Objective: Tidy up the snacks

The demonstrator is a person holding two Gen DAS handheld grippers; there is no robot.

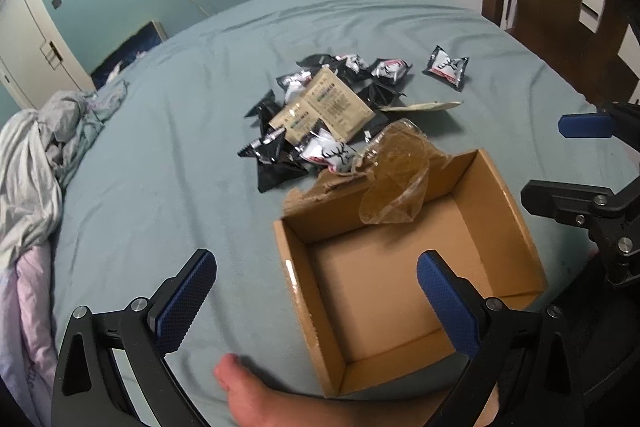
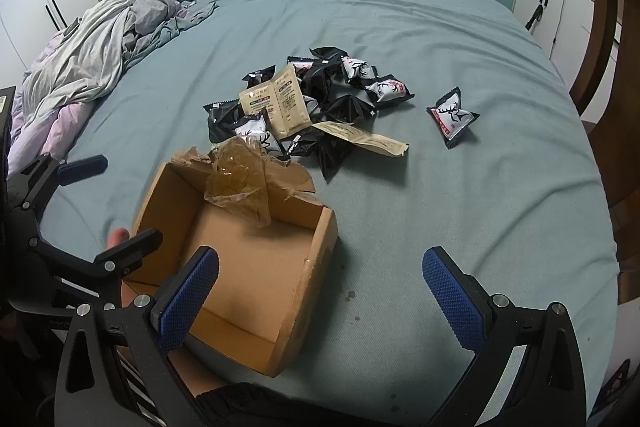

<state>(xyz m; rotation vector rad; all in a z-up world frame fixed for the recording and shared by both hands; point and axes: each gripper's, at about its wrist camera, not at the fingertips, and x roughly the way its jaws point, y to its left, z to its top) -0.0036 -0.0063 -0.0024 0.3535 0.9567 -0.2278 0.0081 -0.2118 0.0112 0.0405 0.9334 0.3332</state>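
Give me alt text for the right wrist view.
An empty open cardboard box sits on a teal bed, with a heap of snack packets beyond it and one packet apart. The right gripper hovers, jaws open.

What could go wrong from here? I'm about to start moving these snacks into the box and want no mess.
Crumpled tape hangs over the cardboard box opening and could snag packets as they drop in. The box sits on a soft bedsheet, so a nudge from either open claw, left or right, might tip it. The snack pile overlaps, so one pinch may drag several; the lone packet is easier.
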